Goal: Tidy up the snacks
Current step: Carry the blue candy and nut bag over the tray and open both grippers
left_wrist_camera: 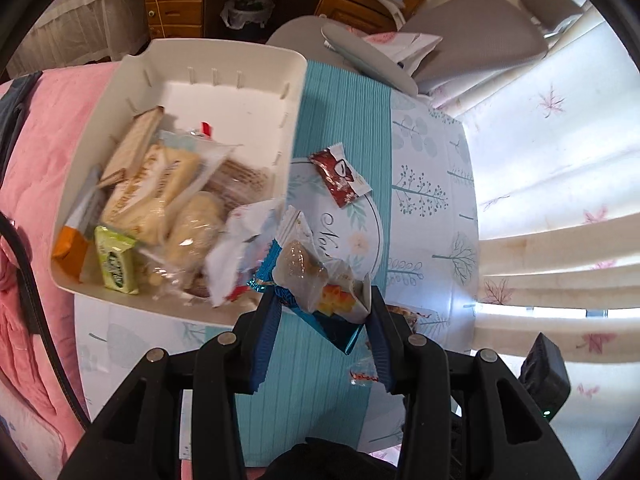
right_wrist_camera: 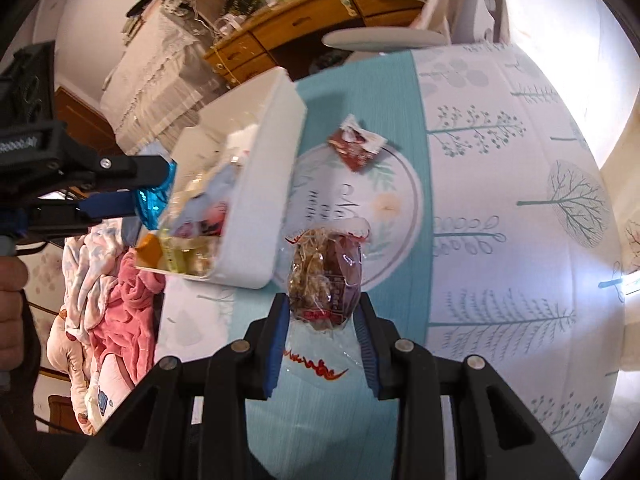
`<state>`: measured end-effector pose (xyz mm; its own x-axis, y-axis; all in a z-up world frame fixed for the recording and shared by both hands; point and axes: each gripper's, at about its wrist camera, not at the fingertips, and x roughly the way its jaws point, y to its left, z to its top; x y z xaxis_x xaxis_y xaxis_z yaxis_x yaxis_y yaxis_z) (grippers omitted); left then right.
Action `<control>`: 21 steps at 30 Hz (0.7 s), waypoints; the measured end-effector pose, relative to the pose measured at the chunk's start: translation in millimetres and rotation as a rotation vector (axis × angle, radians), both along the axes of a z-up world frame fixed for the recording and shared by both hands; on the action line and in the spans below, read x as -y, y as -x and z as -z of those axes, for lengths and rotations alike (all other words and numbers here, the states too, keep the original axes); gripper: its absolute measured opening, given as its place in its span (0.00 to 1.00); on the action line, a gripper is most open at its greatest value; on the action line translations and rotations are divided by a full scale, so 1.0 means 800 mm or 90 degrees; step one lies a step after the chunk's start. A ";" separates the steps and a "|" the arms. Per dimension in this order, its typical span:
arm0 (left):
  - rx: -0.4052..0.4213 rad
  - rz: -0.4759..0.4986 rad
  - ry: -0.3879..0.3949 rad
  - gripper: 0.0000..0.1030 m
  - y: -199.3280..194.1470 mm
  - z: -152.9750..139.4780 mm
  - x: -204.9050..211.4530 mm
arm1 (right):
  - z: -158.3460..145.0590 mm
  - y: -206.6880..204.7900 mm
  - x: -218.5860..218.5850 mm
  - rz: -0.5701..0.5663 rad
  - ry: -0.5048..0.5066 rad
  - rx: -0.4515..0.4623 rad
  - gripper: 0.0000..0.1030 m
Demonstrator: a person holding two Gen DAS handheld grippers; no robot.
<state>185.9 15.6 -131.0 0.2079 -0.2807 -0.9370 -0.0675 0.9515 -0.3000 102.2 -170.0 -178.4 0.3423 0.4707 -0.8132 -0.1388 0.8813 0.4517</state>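
Note:
A white bin (left_wrist_camera: 224, 60) holds several wrapped snacks and stands on the teal and white tablecloth; it also shows in the right wrist view (right_wrist_camera: 260, 184). My left gripper (left_wrist_camera: 324, 300) is shut on a clear pastry packet (left_wrist_camera: 316, 276) and a shiny blue packet (left_wrist_camera: 336, 332), held at the bin's near right corner. My right gripper (right_wrist_camera: 322, 312) is shut on a clear-wrapped brown snack (right_wrist_camera: 326, 276), just right of the bin. A red and white packet (left_wrist_camera: 340, 178) lies on the cloth beyond; it shows in the right wrist view (right_wrist_camera: 354, 146) too.
A pink blanket (left_wrist_camera: 36, 152) lies left of the bin. A grey office chair (left_wrist_camera: 472, 32) and a wooden desk with drawers (left_wrist_camera: 180, 0) stand behind the table. A bright curtain (left_wrist_camera: 560, 200) hangs on the right.

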 end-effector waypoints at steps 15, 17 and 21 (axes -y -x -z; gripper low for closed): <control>0.102 0.075 0.036 0.40 0.023 -0.028 -0.114 | -0.056 0.031 -0.103 0.062 -0.058 0.118 0.32; 0.112 0.086 0.033 0.40 0.022 -0.030 -0.127 | -0.057 0.032 -0.119 0.068 -0.057 0.127 0.32; 0.132 0.096 0.039 0.40 0.021 -0.030 -0.154 | -0.058 0.036 -0.156 0.073 -0.051 0.140 0.32</control>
<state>169.3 138.8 -107.2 0.3447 -0.3774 -0.8595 0.1424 0.9261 -0.3495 73.4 -45.3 -132.0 0.5612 0.4792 -0.6748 -0.1429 0.8592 0.4913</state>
